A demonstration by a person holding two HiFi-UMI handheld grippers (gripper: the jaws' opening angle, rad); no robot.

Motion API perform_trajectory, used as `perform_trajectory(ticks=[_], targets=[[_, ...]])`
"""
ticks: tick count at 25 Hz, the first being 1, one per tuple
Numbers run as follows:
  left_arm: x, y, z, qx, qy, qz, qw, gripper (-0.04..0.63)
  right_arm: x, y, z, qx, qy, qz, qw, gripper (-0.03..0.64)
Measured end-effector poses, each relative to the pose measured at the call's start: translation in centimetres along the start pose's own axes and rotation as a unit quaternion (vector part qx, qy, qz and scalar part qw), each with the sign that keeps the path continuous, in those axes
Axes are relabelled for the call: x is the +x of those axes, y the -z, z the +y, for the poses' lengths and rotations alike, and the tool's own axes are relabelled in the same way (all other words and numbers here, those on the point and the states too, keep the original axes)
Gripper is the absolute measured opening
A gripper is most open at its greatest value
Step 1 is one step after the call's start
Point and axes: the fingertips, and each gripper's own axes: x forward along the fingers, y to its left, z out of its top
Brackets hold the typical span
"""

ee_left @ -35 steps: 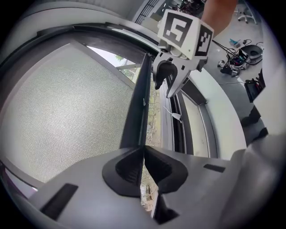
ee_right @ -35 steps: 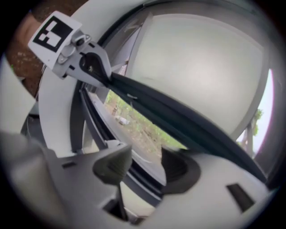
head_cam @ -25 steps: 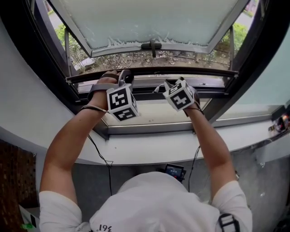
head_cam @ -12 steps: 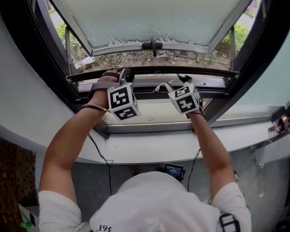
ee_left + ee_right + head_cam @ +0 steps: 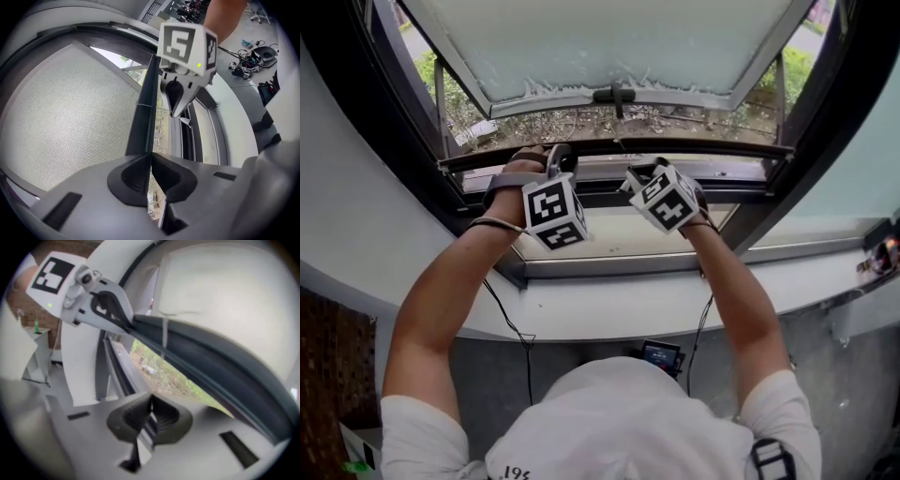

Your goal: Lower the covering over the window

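Only the left gripper view shows us the mesh screen (image 5: 70,108).
Our left gripper (image 5: 150,158) pinches its dark bar (image 5: 143,112); our right gripper (image 5: 151,414) has just closed on nothing.

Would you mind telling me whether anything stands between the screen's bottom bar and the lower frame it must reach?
Nothing visible does. Between the bottom bar and the lower frame there is only open gap, with the ground outside; the left gripper grips the bar itself.
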Motion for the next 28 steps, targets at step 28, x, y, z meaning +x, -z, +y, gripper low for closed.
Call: perform_trajectory(ticks=[28], targets=[[0.0,0.0,0.0,0.000,-0.006,-0.002,1.0000,0.035,-14.1,-10.6,4.8,0.367,-0.356,-0.291,0.809,0.026]])
